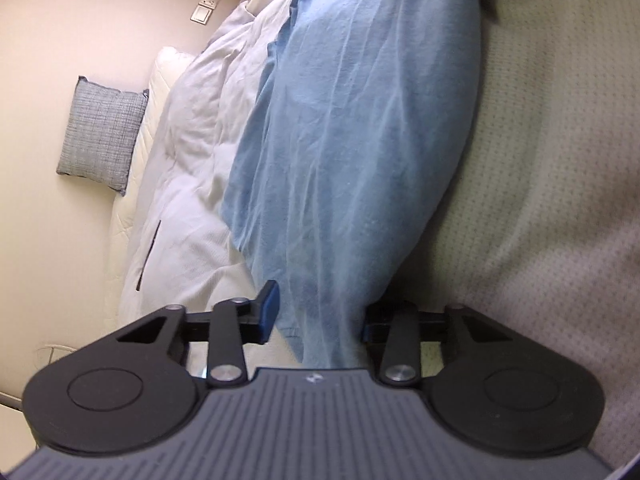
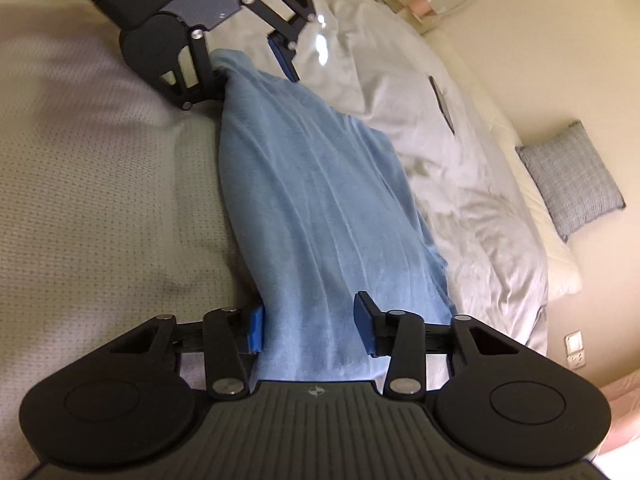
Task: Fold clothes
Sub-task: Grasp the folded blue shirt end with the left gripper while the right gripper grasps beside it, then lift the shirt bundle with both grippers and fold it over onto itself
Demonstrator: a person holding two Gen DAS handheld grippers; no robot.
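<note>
stretched between left gripper and right gripper: garment, one end lying between the fingers of each, jaws apart with cloth between. beneath it, bedspread, on the right of the garment in the left wrist view, on the left in the right wrist view. on the other side, just beside and partly under the garment's edge, duvet. beyond the duvet, pillow, then cushion against the wall. wall switch above the bed's far end.
</note>
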